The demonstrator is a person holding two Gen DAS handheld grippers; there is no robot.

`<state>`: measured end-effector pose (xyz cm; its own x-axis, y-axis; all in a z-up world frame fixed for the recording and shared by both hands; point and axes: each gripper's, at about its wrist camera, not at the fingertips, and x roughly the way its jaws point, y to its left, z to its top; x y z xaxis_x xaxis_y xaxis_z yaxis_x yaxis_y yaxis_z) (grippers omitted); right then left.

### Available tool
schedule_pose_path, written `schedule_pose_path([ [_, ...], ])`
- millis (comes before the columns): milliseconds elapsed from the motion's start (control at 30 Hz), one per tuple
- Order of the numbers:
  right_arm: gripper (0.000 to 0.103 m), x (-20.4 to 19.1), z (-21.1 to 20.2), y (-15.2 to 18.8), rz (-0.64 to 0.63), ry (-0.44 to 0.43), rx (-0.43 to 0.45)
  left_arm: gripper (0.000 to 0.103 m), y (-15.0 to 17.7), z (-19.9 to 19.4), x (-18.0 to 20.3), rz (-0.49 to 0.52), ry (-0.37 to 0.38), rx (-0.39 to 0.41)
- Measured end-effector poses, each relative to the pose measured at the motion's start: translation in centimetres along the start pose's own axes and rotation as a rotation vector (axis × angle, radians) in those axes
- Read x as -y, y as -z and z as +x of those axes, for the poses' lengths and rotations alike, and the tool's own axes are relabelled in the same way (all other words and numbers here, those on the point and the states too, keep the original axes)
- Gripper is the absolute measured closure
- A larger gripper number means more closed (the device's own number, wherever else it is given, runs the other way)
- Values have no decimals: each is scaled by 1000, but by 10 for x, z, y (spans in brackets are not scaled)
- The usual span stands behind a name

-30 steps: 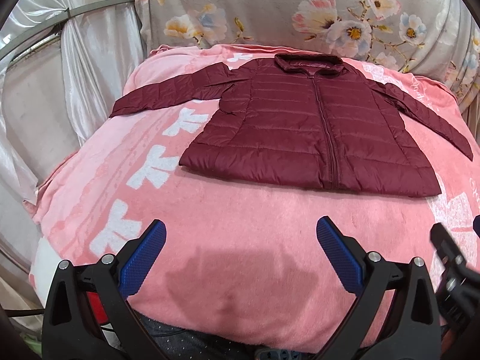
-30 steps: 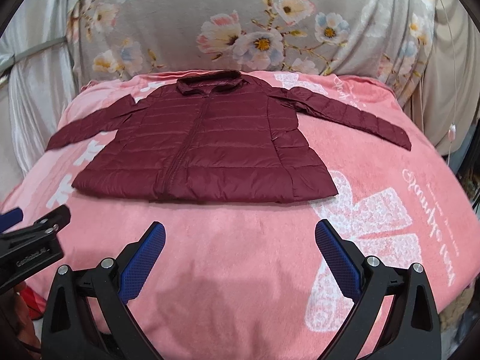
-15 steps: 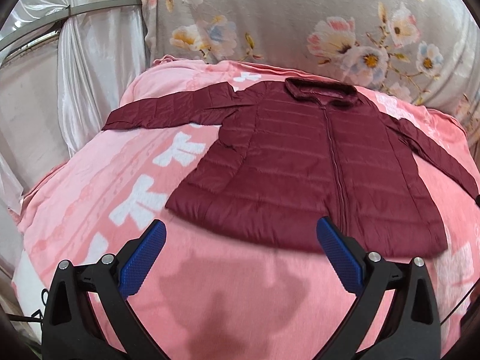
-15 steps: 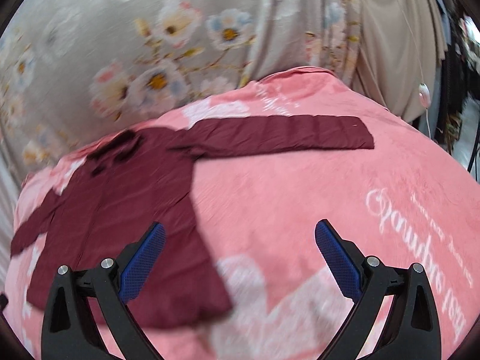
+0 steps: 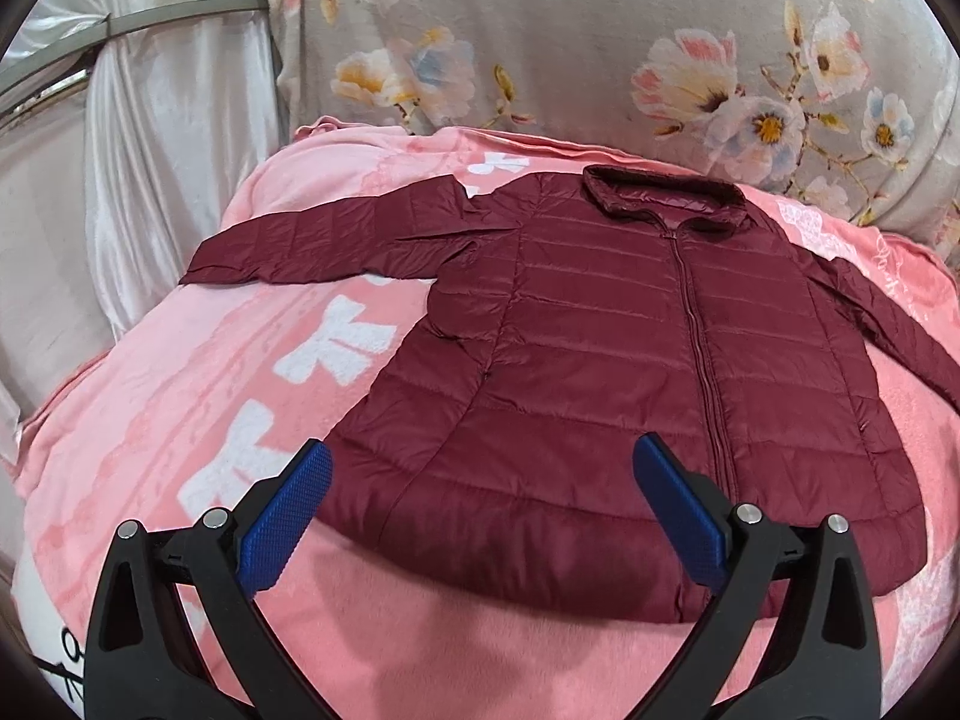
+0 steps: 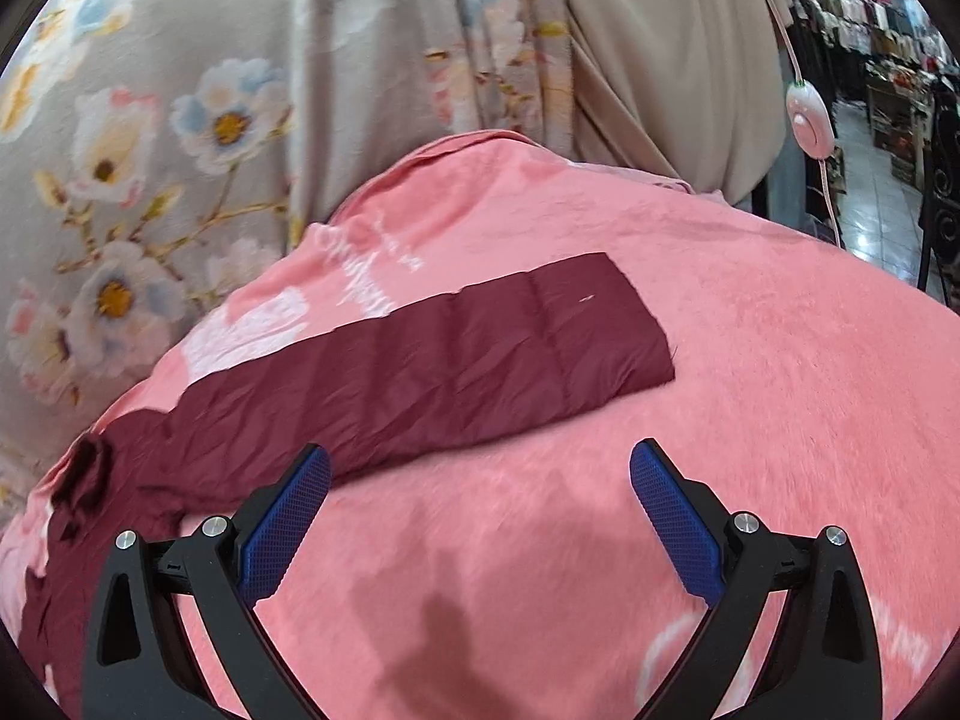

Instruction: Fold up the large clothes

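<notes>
Now both grippers have closed in: left gripper (image 5: 480, 510) over the jacket (image 5: 630, 372) hem, right gripper (image 6: 480, 510) swung toward the right sleeve (image 6: 450, 366). Jaws spread, empty. Jacket flat on blanket (image 5: 210, 372); sleeve fold likely first.

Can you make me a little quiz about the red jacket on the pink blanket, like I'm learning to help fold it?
1. True or false: the maroon jacket is zipped shut and lies flat on the pink blanket.
2. The right gripper looks at which part? A) the collar B) a spread-out sleeve C) a pocket
3. Fill in: the left gripper hovers open near the jacket's bottom ____.

Key: 1 true; 2 B; 3 hem. Both grippers are open and hold nothing.
</notes>
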<state>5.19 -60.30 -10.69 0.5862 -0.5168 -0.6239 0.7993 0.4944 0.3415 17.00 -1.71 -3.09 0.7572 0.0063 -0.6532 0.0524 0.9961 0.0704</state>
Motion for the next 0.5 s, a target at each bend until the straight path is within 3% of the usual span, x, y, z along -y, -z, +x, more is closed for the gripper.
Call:
schedule_pose_path([
  [133, 5, 15, 27, -12, 52, 58, -6, 5, -5, 14, 4, 16, -18, -20],
  [200, 13, 22, 37, -16, 84, 76, -21, 5, -5, 19, 3, 9, -21, -29],
  [333, 41, 38, 58, -18, 197, 40, -68, 5, -7, 30, 1, 6, -33, -39],
  [400, 48, 40, 64, -19, 221, 39, -75, 5, -9, 34, 1, 9, -38, -40],
  [500, 68, 36, 72, -23, 226, 33, -77, 5, -10, 37, 0, 8, -39, -41],
])
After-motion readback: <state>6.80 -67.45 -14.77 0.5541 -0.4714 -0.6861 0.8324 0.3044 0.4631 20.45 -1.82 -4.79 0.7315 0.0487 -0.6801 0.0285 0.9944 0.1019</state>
